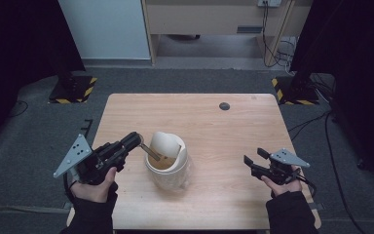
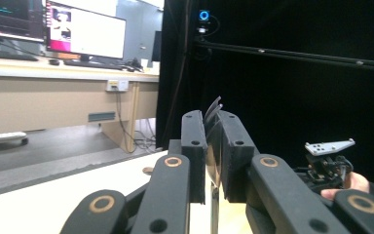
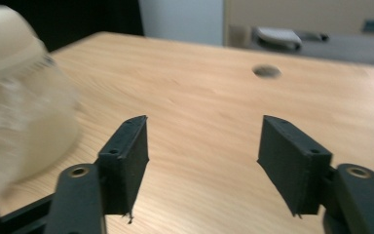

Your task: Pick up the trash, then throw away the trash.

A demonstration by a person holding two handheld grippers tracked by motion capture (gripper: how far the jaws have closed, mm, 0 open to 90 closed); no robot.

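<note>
L gripper (image 1: 135,142) is clamped tight on a thin flat metal utensil (image 2: 213,146), prob. a spoon handle, whose far end dips into the cream jug (image 1: 168,163) just past the jaw tips; in the left gripper view the blade-like strip sits pinched between both pads. R gripper (image 1: 251,163) is released w/ nothing between the jaws, over bare table (image 3: 214,97), well apart from the jug, which sits off to its left, blurred in the right gripper view.
</note>
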